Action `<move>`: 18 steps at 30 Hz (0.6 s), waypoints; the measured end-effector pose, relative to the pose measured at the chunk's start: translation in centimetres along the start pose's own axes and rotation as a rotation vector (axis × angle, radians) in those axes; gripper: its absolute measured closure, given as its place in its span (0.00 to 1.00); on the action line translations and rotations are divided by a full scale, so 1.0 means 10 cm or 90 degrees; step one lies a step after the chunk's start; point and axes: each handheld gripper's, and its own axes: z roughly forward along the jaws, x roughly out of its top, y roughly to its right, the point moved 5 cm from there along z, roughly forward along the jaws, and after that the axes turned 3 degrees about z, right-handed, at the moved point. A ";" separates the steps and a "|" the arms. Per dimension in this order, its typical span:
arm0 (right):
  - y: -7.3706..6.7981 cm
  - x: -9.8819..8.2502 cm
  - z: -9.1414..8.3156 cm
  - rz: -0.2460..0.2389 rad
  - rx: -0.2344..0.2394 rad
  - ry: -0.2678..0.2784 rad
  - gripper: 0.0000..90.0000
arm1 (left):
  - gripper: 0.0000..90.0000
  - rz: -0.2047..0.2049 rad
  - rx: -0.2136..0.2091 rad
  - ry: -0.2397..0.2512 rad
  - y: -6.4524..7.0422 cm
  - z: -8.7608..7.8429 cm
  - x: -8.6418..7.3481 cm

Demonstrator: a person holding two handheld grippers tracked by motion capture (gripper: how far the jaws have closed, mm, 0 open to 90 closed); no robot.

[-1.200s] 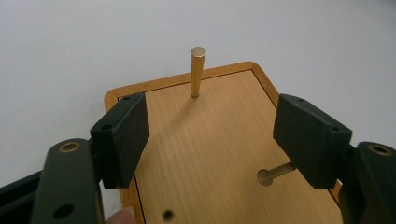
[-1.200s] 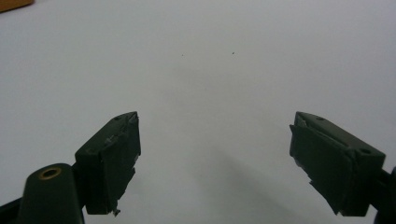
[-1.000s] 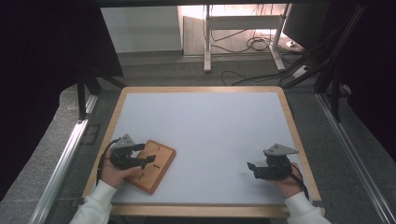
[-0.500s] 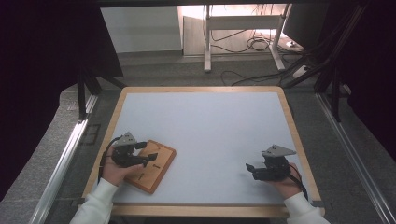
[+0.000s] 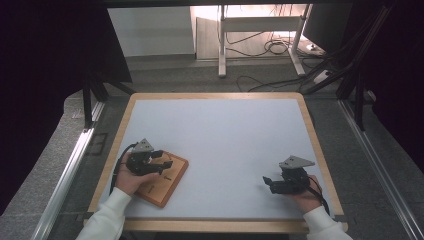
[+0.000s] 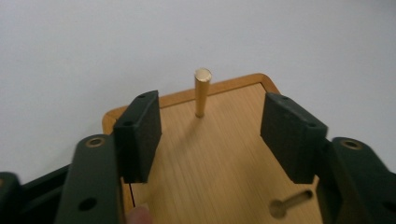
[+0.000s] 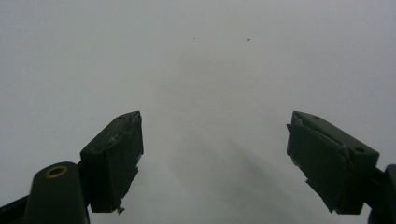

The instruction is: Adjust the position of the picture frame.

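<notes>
The table [image 5: 220, 130] has a pale, matte white top framed by a light wooden rim on all four edges. One thing lies directly on it: a flat wooden board [image 5: 167, 182] with rounded corners, set near the front left corner and turned at an angle to the table's edges. A short brass peg [image 6: 202, 91] stands upright near one end of the board. A keyhole-shaped slot [image 6: 289, 205] is cut into the board's face.
</notes>
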 end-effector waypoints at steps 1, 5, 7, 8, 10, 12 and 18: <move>0.00 0.00 0.01 -0.002 0.000 -0.001 0.21 | 0.50 0.008 0.005 -0.008 -0.02 0.06 0.02; 0.00 0.00 0.01 -0.004 0.000 -0.002 0.21 | 0.58 0.013 0.006 -0.013 -0.03 0.12 0.04; 0.00 -0.01 0.01 -0.003 0.000 -0.002 0.21 | 0.68 0.016 0.011 -0.014 -0.03 0.14 0.05; 0.00 -0.01 0.01 -0.003 0.000 -0.003 0.21 | 0.71 0.017 0.010 -0.016 -0.03 0.15 0.05; 0.00 -0.01 0.01 -0.004 0.000 -0.004 0.21 | 0.79 0.017 0.017 -0.021 -0.04 0.17 0.04; 0.00 -0.01 0.02 -0.004 0.000 -0.006 0.21 | 0.88 0.018 0.020 -0.021 -0.05 0.17 0.04; 0.00 -0.01 0.02 -0.004 -0.001 -0.008 0.21 | 0.95 0.022 0.014 -0.024 -0.03 0.18 0.06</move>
